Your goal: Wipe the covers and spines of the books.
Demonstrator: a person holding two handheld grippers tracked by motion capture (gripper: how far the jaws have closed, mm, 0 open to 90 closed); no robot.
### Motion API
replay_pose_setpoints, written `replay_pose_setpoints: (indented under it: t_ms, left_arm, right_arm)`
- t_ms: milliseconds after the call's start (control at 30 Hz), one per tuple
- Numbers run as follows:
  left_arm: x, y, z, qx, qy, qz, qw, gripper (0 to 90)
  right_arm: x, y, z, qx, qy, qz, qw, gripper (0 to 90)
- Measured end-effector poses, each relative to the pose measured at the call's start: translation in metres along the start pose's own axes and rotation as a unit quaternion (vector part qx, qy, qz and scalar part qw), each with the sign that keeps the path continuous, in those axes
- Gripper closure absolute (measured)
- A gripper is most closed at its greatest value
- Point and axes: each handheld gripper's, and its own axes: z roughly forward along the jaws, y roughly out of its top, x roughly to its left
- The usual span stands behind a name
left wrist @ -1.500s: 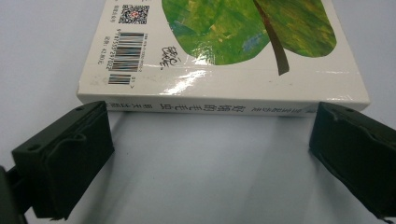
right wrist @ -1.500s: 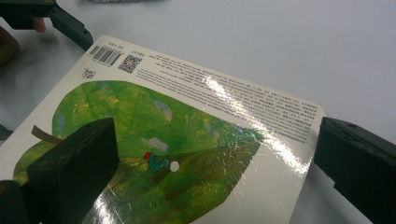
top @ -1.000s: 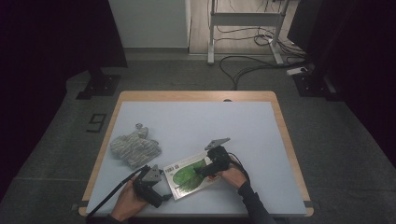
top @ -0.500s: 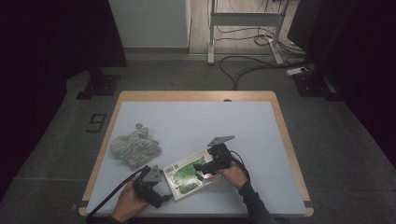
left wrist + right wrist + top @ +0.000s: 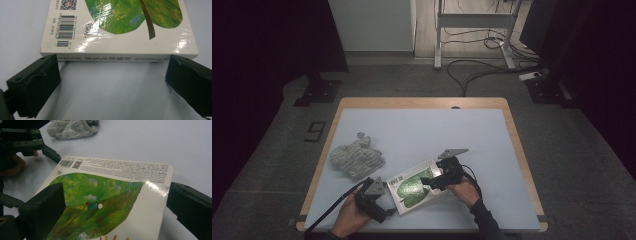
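A picture book [image 5: 414,186] with a big green leaf on its glossy white cover lay flat on the pale blue table [image 5: 422,130], near the front edge, between the two grippers. Left gripper [image 5: 379,200] sat at the book's near-left end, jaws spread wide; in the left gripper view the book's spine [image 5: 117,58] faced the camera, with one jaw near each end of it, neither clearly gripping. Barcode [image 5: 65,24] and QR code [image 5: 68,4] were on the cover by the spine. Right gripper [image 5: 432,181] was over the book's right part, held by the person's right hand [image 5: 463,191]. In the right gripper view its jaws stood wide apart, one over the leaf artwork and the other just off the book's edge; contact with the cover can't be told. A grey knitted cloth [image 5: 356,159] lay bunched on the table to the left, apart from the book.
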Motion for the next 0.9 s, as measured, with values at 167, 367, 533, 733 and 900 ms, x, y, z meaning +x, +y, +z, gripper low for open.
replay_pose_setpoints:
  t_ms: [167, 367, 533, 733, 900]
  left_arm:
    - [0.000, 0.000, 0.000, 0.000, 0.000, 0.000, 1.0000, 0.0]
    - [0.000, 0.000, 0.000, 0.000, 0.000, 0.000, 1.0000, 0.0]
    - [0.000, 0.000, 0.000, 0.001, 0.000, 0.000, 1.0000, 0.0]
    - [0.000, 0.000, 0.000, 0.001, 0.000, 0.000, 1.0000, 0.0]
    - [0.000, 0.000, 0.000, 0.000, 0.000, -0.001, 1.0000, 0.0]
  right_arm:
    - [0.001, -0.004, -0.003, -0.002, 0.003, 0.004, 1.0000, 1.5]
    - [0.005, -0.007, -0.009, -0.004, 0.005, 0.006, 1.0000, 1.5]
    - [0.006, -0.010, -0.012, -0.005, 0.008, 0.009, 0.9999, 1.6]
    - [0.008, -0.014, -0.016, -0.004, 0.014, 0.014, 0.9998, 1.6]
    - [0.014, -0.016, -0.018, -0.003, 0.059, 0.021, 0.9980, 9.7]
